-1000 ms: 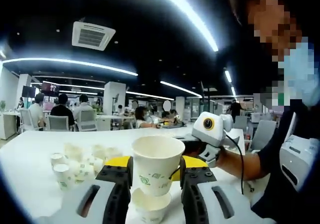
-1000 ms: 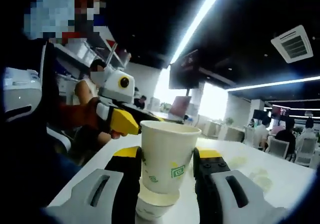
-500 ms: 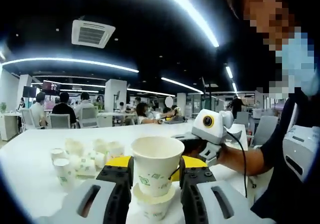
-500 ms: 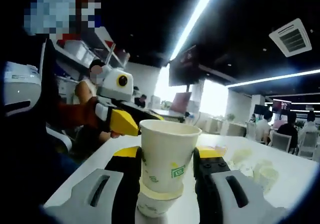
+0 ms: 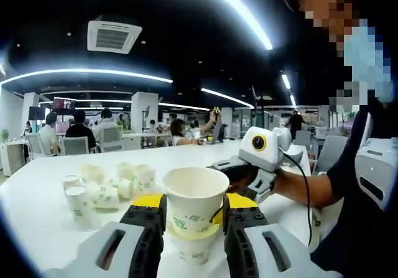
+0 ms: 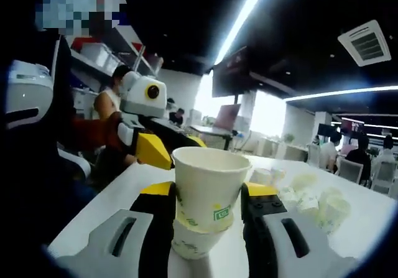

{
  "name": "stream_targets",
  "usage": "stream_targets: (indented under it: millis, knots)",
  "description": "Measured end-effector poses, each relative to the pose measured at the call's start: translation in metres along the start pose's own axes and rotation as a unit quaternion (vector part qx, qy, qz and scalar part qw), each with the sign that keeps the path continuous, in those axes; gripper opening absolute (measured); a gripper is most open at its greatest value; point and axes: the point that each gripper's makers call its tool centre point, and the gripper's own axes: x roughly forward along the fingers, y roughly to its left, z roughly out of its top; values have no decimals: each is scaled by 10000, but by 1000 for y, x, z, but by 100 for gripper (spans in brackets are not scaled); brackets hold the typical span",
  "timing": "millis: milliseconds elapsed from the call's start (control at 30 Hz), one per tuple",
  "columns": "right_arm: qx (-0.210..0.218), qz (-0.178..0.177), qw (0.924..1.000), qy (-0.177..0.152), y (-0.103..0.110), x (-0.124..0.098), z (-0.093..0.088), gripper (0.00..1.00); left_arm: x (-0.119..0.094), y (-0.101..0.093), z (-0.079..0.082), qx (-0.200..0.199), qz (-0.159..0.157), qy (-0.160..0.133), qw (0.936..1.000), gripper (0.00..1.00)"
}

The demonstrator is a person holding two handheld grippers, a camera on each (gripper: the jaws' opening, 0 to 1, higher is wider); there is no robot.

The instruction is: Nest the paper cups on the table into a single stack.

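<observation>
In the left gripper view, the left gripper (image 5: 194, 225) has its jaws closed against the sides of a paper cup (image 5: 194, 200), which sits partly down inside a lower cup (image 5: 193, 252) on the white table (image 5: 37, 216). The right gripper (image 5: 249, 166) reaches in at 3 o'clock toward the same cups. A cluster of loose cups (image 5: 109, 188) stands at 9 o'clock. In the right gripper view, the right gripper (image 6: 208, 228) has its jaws pressed on the top cup (image 6: 208, 188), nested in the lower cup (image 6: 193, 244); the left gripper (image 6: 146, 138) is at 10 o'clock, loose cups (image 6: 308, 200) at 3 o'clock.

paper cup (image 5: 194, 204): cream, green logo | jaws: black, yellow | table (image 5: 37, 197): white
</observation>
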Motion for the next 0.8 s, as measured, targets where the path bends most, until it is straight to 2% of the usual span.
stream_targets:
  millis: [467,800]
  knots:
    - [5,52,9998,202,2,1,-13,44,-1,2,-12,-20,22,96,9999,38]
    - [41,72,9997,236,2,0,-14,48,-2,5,-20,-66,60,158,9998,36]
